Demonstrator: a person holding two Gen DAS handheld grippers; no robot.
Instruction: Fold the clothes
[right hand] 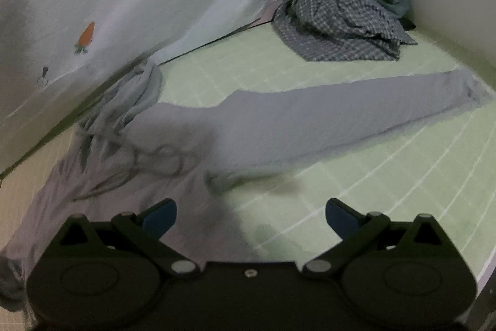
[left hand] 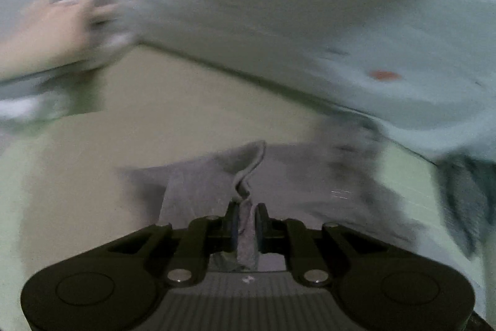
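A grey long-sleeved garment [right hand: 279, 120] lies spread on the pale green checked sheet [right hand: 356, 200], one sleeve [right hand: 403, 101] stretched toward the right. My left gripper [left hand: 247, 222] is shut on a fold of this grey cloth [left hand: 217, 182], which rises in a twisted ridge from between the pads; the view is blurred by motion. My right gripper [right hand: 251, 214] hovers open above the garment's lower edge, with nothing between its blue pads [right hand: 161, 214]. A person's hand [left hand: 59, 27] shows blurred at the left of the left wrist view.
A pale bedcover with a carrot print [right hand: 85, 36] hangs along the left and back. A heap of checked and dark teal clothes [right hand: 347, 11] sits at the far right corner. A light blue crumpled cloth [right hand: 136, 95] lies by the garment's top.
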